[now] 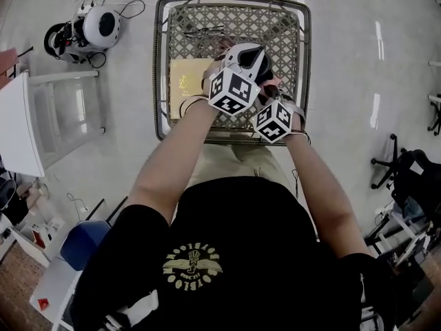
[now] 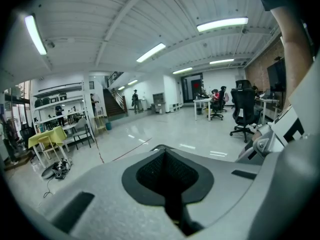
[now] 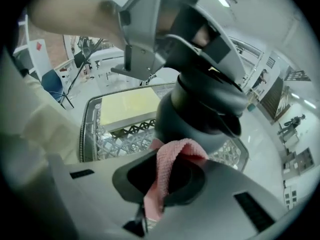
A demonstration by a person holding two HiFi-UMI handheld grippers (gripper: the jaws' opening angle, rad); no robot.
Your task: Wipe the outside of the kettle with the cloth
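Pinching pink cloth (image 3: 170,164), right tongs (image 3: 157,194) beside kettle (image 3: 195,109), spout (image 3: 234,126) rightward in its view.

dark grey rounded kettle (image 3: 200,109): upright, over woven lattice counter (image 3: 115,134). pink knitted cloth (image 3: 172,159): pinched in right hand-held gripper (image 3: 162,184), draped against kettle's lower side.

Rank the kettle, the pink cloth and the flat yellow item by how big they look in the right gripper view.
1. kettle, clearly largest.
2-3. pink cloth and flat yellow item look about alike. The cloth sits nearest the camera, so I won't rank them.
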